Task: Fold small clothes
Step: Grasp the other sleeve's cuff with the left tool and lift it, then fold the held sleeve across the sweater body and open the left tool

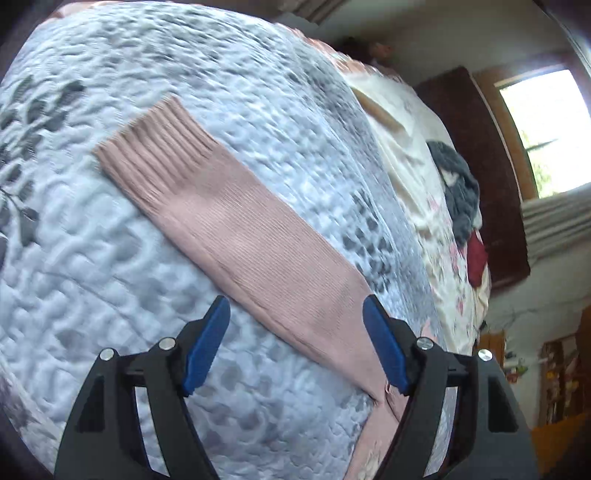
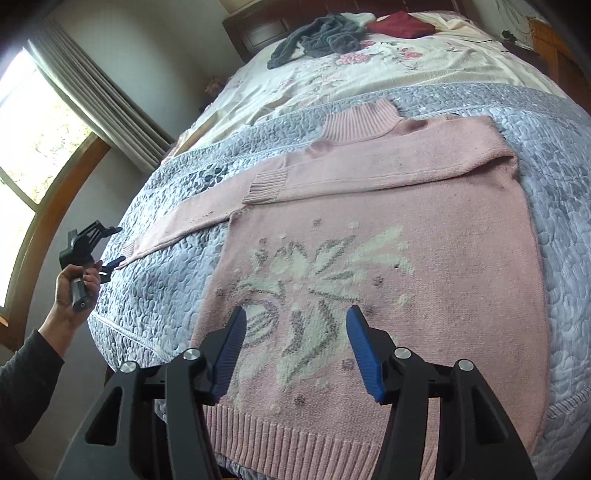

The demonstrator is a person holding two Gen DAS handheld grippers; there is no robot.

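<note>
A pink knitted sweater [image 2: 424,229] with a white and grey flower pattern lies flat, front up, on the grey-blue quilt [image 2: 576,221]. One sleeve is folded across the chest, its ribbed cuff [image 2: 266,186] at mid-left. The other sleeve [image 1: 243,225] stretches out straight over the quilt, ending in a ribbed cuff [image 1: 155,140]. My left gripper [image 1: 295,301] hovers open over this sleeve near the shoulder end, one finger on each side. A hand holds it at the bed's left edge [image 2: 88,251]. My right gripper [image 2: 298,310] is open above the sweater's lower front, holding nothing.
Beyond the quilt lies a cream floral sheet [image 2: 369,74]. A grey garment [image 2: 317,37] and a dark red one [image 2: 399,24] sit by the headboard [image 2: 258,29]. A window [image 2: 29,129] with a curtain [image 2: 103,96] is left of the bed.
</note>
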